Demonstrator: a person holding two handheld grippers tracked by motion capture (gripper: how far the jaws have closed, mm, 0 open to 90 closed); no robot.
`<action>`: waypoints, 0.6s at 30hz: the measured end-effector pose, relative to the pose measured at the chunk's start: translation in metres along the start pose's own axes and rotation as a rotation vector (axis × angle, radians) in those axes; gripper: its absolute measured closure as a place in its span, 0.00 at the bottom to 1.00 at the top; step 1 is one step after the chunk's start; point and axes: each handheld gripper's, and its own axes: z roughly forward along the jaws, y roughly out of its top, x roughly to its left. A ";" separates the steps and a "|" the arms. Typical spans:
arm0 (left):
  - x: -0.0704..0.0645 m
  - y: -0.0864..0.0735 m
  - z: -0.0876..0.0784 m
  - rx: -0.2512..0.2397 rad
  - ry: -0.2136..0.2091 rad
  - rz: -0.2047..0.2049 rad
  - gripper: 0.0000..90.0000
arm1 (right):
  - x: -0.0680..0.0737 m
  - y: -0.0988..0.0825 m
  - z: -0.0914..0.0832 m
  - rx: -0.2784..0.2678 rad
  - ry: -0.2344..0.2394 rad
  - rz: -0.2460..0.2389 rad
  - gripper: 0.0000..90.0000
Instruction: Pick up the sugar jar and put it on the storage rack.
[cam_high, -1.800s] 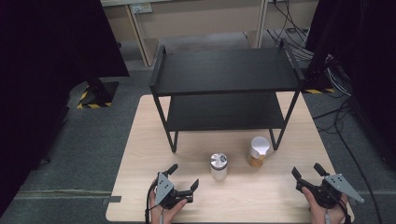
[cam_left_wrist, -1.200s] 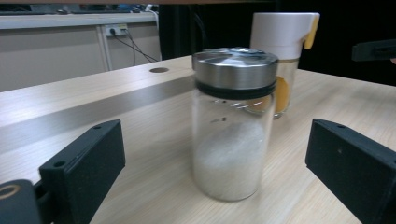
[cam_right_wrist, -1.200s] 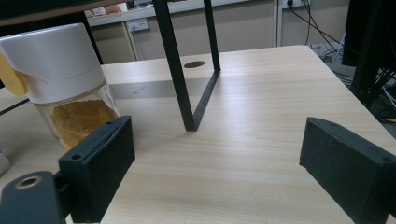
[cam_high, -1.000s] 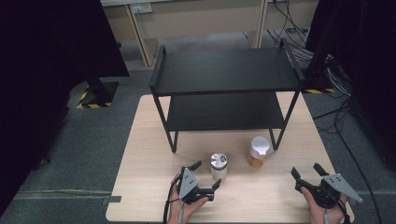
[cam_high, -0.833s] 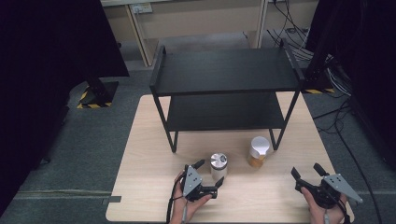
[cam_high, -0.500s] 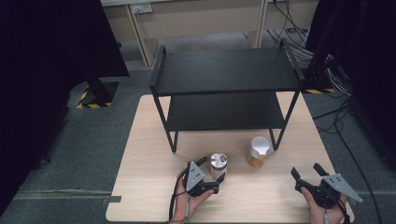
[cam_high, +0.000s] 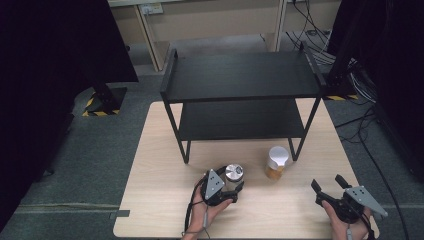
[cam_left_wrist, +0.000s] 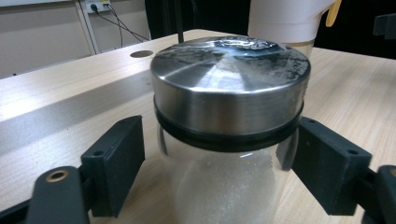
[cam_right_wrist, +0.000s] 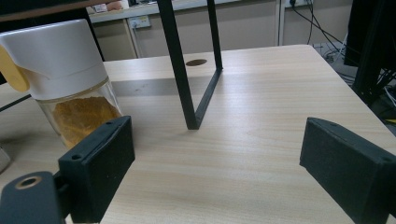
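Though set wide around the steel-lidded jar (cam_left_wrist: 231, 135), left gripper (cam_left_wrist: 210, 168) not yet pinching: pads either side of the glass, gaps showing. Probably rigid, slick, breakable; best squeezed on the glass body under the black seal ring. Standing upright mid-table (cam_high: 160, 200), white grains inside. Farther right, right gripper (cam_right_wrist: 219, 163) gaping, empty; white-capped jar (cam_right_wrist: 65, 79) beyond.

The steel-lidded jar's (cam_left_wrist: 231, 121) base runs off the bottom edge of the left gripper view, the white-capped jar (cam_left_wrist: 289, 18) behind it is cropped at the top.
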 end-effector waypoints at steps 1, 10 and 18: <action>-0.001 0.001 0.001 0.003 0.001 0.004 0.25 | 0.000 0.000 0.000 0.000 0.000 0.000 0.11; -0.004 0.003 0.003 0.011 0.001 0.023 0.33 | -0.001 0.000 0.000 0.002 0.004 0.003 0.11; -0.004 0.001 0.002 0.002 0.001 0.008 0.34 | -0.002 0.001 0.000 0.003 0.007 0.011 0.11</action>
